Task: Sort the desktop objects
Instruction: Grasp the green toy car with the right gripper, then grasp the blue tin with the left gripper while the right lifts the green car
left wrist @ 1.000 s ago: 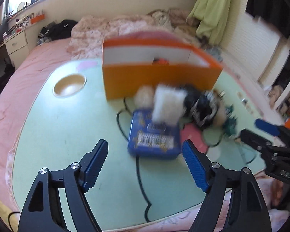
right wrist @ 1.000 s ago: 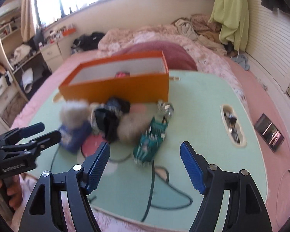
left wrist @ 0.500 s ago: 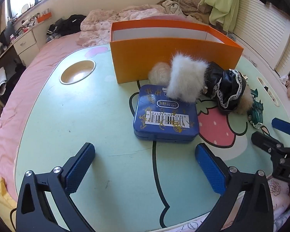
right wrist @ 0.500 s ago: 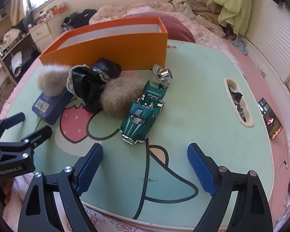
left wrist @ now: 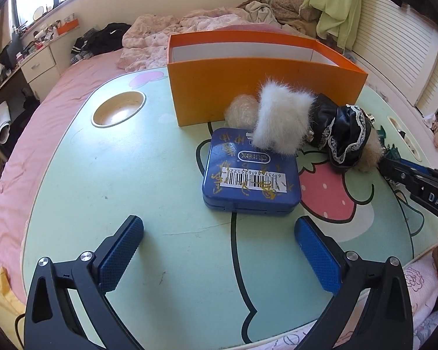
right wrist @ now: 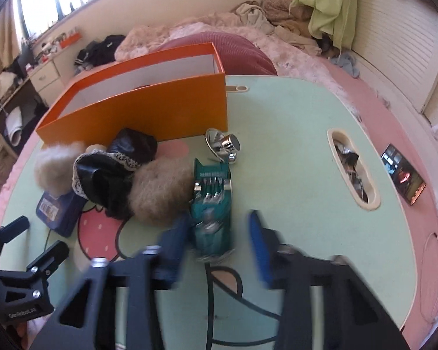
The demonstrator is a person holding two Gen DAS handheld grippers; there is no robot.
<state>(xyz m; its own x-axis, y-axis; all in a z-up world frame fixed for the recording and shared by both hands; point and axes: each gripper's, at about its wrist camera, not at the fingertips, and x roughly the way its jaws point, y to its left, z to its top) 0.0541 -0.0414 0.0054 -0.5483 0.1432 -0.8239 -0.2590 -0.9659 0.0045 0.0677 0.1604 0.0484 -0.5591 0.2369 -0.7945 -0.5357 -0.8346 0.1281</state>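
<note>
Tongs on my left stand spread wide above the near edge of the desk, gripping nothing, with the blue tin just ahead of the gap between the pads. The tin lies flat, barcode up, a little in from the near edge. A fluffy doll in a black dress lies across the tin's far corner and stretches off toward the desk's right side, right in front of the orange box, which stands open at the far edge. A round cup hole sits in the desk's far left corner.

My right tongs are blurred, but I can see the pads parted on either side of the green toy car, one pad close to each flank; I can't tell whether either pad touches it. The car sits mid-desk, nose toward me, its left side against the doll's fur. A shiny metal piece lies just beyond the car, near the box's corner. A long slot near the right edge holds small clutter.
</note>
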